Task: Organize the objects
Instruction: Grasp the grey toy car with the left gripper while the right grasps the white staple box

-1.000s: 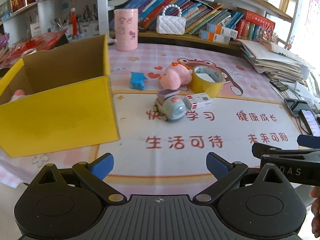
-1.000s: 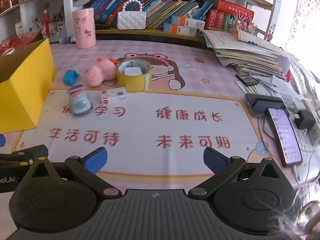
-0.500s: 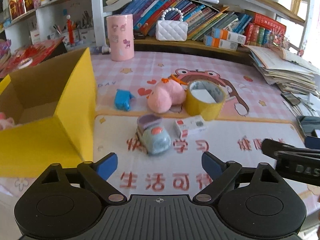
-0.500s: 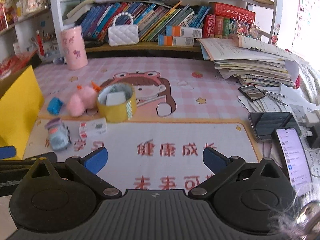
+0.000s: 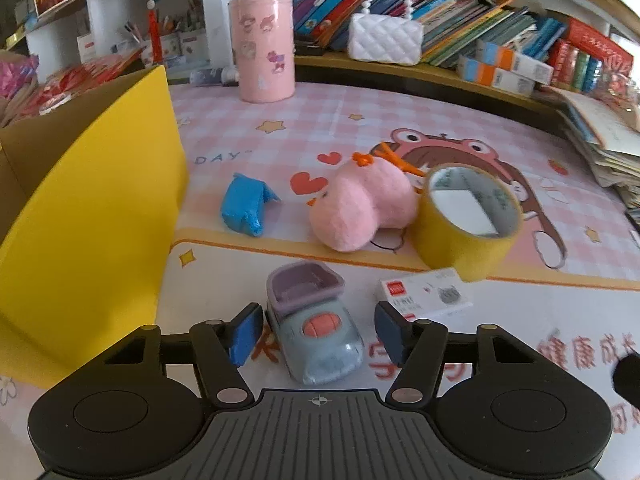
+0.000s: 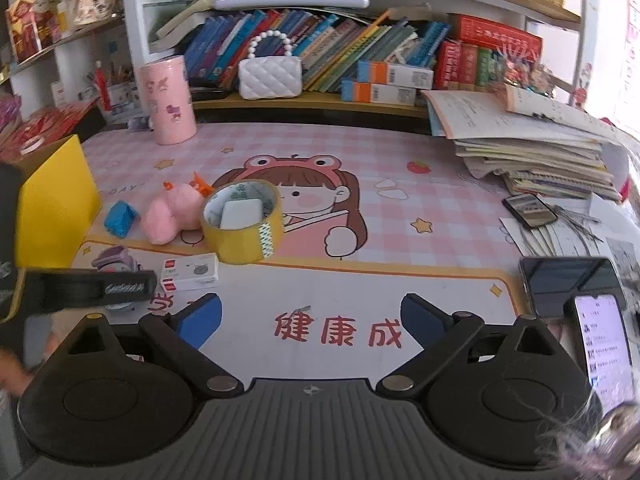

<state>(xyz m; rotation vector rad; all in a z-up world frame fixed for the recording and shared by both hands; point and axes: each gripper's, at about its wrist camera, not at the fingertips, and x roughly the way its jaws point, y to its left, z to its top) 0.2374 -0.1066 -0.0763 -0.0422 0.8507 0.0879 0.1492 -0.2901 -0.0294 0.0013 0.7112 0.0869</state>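
A grey-blue toy car (image 5: 316, 328) with a purple back stands on the mat between the fingers of my left gripper (image 5: 318, 334). The jaws are closing, with thin gaps still showing beside the car. Beyond it lie a small white box (image 5: 424, 292), a pink plush (image 5: 356, 212), a blue wrapped lump (image 5: 244, 208) and a yellow tape roll (image 5: 460, 240) with a white block inside. An open yellow box (image 5: 92, 220) stands at the left. My right gripper (image 6: 311, 316) hovers over the mat's red lettering, its jaws wide and closing slightly on nothing. The left gripper's arm (image 6: 88, 288) hides most of the car in the right wrist view.
A pink cylinder (image 5: 262, 48) and a white quilted purse (image 6: 270, 76) stand at the back below shelves of books. A pile of papers and notebooks (image 6: 540, 152) fills the right side, with three phones (image 6: 600, 344) near the mat's right edge.
My left gripper moved forward and down to the toy car, and its jaws narrowed around it. The right gripper came forward a little; the left gripper's arm now crosses its view.
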